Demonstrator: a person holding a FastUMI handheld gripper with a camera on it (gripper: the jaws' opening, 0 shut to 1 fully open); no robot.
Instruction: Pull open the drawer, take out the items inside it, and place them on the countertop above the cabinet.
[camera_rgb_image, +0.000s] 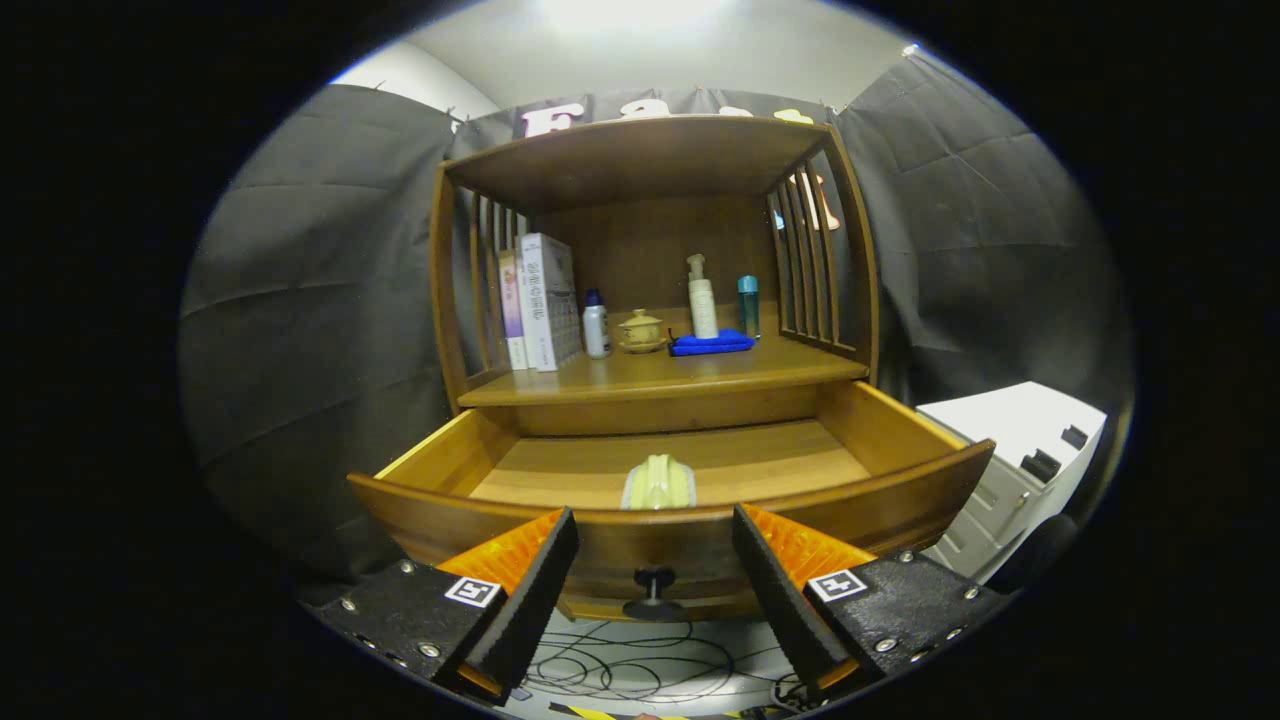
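Note:
The wooden cabinet's drawer stands pulled out toward me. Inside it, near the front panel, lies a pale yellow-green item in clear wrapping. The drawer's dark knob sits on the front panel, between my fingers and slightly below their tips. My gripper is open in front of the drawer, its fingers wide apart and holding nothing. Above the drawer is the countertop, the shelf floor of the cabinet.
On the countertop stand books, a small white bottle, a yellow lidded cup, a pump bottle on a blue cloth and a teal bottle. A white box sits right of the drawer. Cables lie on the floor below.

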